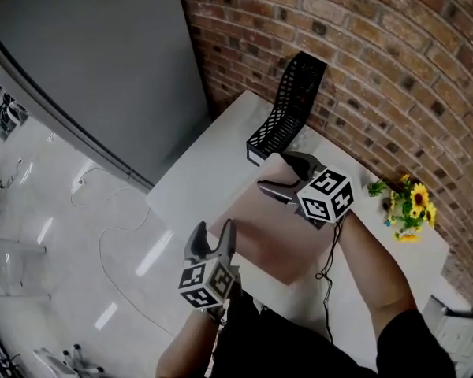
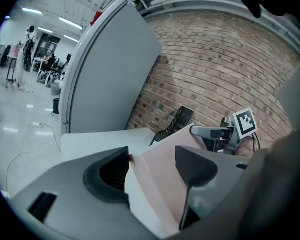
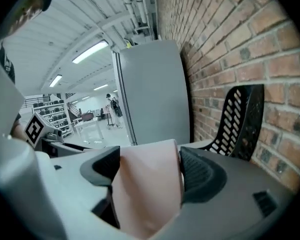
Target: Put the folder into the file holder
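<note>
A pale pink folder point(image 1: 272, 235) is held over the white table point(image 1: 197, 172). My right gripper point(image 1: 284, 176) is shut on its far corner, and in the right gripper view the folder point(image 3: 145, 184) bows across the whole gap of that gripper point(image 3: 150, 166). My left gripper point(image 1: 211, 239) stands open at the folder's near left edge. In the left gripper view the folder point(image 2: 160, 184) passes between the spread jaws of the gripper point(image 2: 152, 166) and touches the left one. The black mesh file holder point(image 1: 288, 109) stands upright beyond the folder, against the brick wall.
Yellow flowers point(image 1: 406, 207) sit on the table's right side by the brick wall point(image 1: 394, 77). A tall grey panel point(image 1: 94, 61) stands left of the table. A cable point(image 1: 114, 235) trails over the glossy floor below the table's left edge.
</note>
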`<state>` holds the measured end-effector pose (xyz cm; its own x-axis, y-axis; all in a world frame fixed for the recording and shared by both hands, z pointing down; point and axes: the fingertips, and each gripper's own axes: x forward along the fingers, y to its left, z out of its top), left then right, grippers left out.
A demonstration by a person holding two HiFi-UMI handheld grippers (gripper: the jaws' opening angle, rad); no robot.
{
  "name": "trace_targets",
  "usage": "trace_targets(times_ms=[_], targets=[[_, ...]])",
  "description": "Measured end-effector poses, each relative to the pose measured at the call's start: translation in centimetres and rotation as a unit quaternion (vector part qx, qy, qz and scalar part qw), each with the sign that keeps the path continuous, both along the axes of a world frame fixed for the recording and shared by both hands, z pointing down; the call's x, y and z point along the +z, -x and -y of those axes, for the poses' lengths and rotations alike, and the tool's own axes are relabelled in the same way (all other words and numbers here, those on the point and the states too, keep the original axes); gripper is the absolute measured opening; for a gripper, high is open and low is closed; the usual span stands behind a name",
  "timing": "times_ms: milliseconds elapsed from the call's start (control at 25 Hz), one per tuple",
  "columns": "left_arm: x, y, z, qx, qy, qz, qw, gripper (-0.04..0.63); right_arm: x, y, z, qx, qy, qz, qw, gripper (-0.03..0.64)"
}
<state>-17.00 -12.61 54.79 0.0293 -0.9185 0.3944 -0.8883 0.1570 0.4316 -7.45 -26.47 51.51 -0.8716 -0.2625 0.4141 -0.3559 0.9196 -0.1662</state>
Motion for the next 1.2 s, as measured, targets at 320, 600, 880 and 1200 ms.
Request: trace_targets(times_ms=[320, 600, 880, 1200], targets=[[-7.2, -1.2, 1.5, 0.022, -0.091, 0.061, 0.9937, 0.291, -8.0, -3.3, -0.8, 0.051, -0.117, 0.090, 0.988, 0.388], [-9.7, -4.0, 1.7, 0.063, -0.140, 0.114, 0.9816, 0.291, -9.5, -7.8, -2.5, 0.112, -0.176, 0.147, 0.967, 0.385], [-10.8, -6.1, 0.8, 0.072, -0.166, 0.106, 0.9777, 0.291, -9.9, -11.0, -4.4, 0.151, -0.191, 0.169, 0.955, 0.385], [-13.5, -7.8, 0.5, 0.084, -0.212, 0.131, 0.9649, 0.291, -10.4, -13.6, -5.9, 0.183, -0.204, 0.202, 0.940, 0.387]])
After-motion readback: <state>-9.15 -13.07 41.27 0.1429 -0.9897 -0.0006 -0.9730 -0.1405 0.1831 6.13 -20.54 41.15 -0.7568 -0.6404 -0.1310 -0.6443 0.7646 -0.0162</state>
